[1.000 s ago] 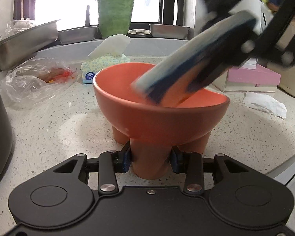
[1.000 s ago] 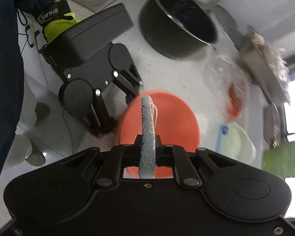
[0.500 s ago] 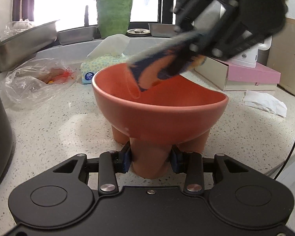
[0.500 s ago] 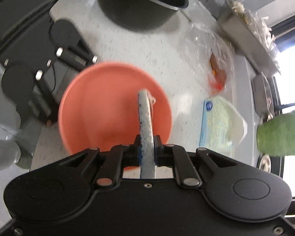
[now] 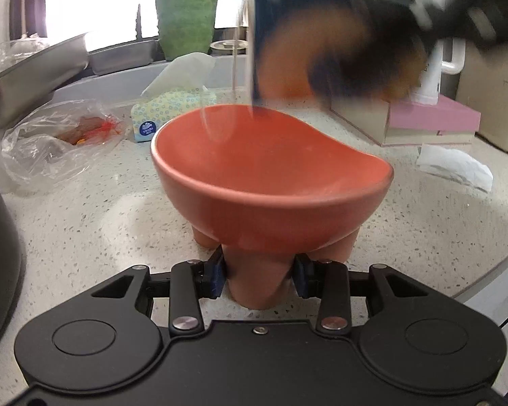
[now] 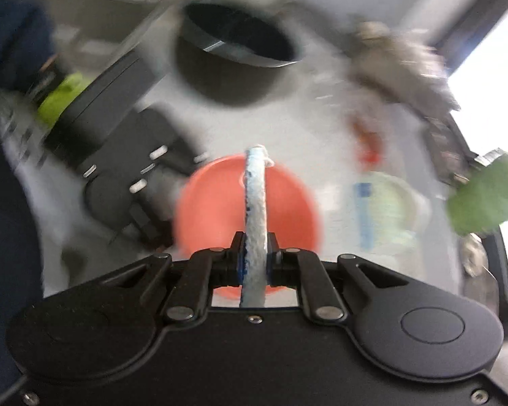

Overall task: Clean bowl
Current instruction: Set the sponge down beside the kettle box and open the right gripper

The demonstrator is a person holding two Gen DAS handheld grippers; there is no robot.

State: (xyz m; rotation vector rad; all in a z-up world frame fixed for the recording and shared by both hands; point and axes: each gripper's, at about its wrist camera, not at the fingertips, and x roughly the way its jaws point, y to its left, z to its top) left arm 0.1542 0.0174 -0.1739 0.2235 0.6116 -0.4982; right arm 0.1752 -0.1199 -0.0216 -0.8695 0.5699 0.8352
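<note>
My left gripper (image 5: 259, 279) has its fingers round one foot of the bowl (image 5: 271, 182), the blue pads against the foot on either side and just easing apart, so the bowl stands steadied on the table (image 5: 84, 223) right in front of me. My right gripper (image 6: 254, 260) is clamped on the sponge (image 6: 255, 209), fingers nearly together with the pad pinched edge-on between them. What matters now is that the sponge hangs above the bowl and clear of it: in the left view it is a blur over the far rim, and in the right view its long axis runs straight out from the fingers across the middle of the bowl's mouth. I judge the next wipe needs a drop back into the hollow, and the right hand is the one placed for it. Around the bowl: a dark pot (image 6: 237, 57) toward the left edge, a plastic bag (image 5: 57, 142) and a tissue pack (image 5: 172, 111) behind, a pink box (image 5: 430, 121) and a crumpled paper (image 5: 457, 165) to the right, a green vase (image 5: 186, 20) at the window. Nothing stands between sponge and bowl.
</note>
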